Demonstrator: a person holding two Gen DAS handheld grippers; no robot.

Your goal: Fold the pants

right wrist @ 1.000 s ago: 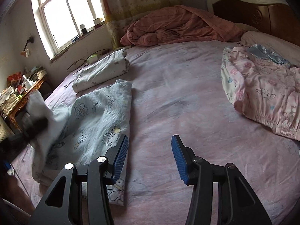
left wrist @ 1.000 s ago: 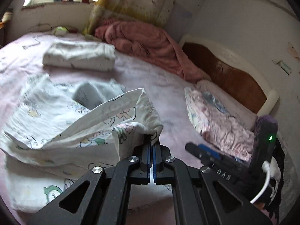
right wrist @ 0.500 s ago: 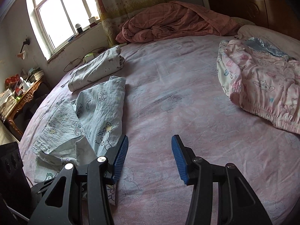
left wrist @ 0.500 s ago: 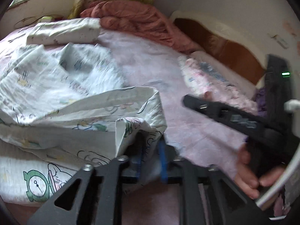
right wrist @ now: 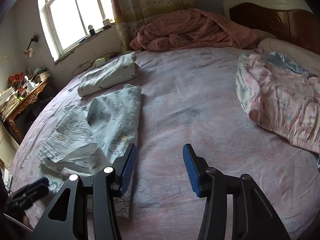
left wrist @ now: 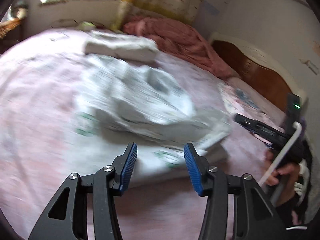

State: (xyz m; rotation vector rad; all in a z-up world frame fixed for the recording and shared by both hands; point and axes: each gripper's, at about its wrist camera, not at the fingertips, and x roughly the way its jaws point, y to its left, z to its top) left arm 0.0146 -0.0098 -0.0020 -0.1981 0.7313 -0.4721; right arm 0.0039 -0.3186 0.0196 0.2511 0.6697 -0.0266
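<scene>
The light blue printed pants lie partly folded on the pink bed sheet, one leg doubled back over the rest in a rumpled flap. In the blurred left wrist view the pants lie just beyond my left gripper. Its jaws are opening and nothing is between them. My right gripper stands open over bare sheet, its left finger beside the pants' near right edge. The left gripper shows at the lower left of the right wrist view, and the right gripper, held by a hand, at the right of the left wrist view.
A folded pale garment lies behind the pants. A pink printed garment is heaped at the right. A rumpled salmon quilt lies by the wooden headboard. A cluttered wooden table stands left of the bed under the window.
My left gripper, shut on a pants edge a second ago, has opened and let the cloth drop onto the bed, then drawn back from it. The right gripper has stayed still and open.
</scene>
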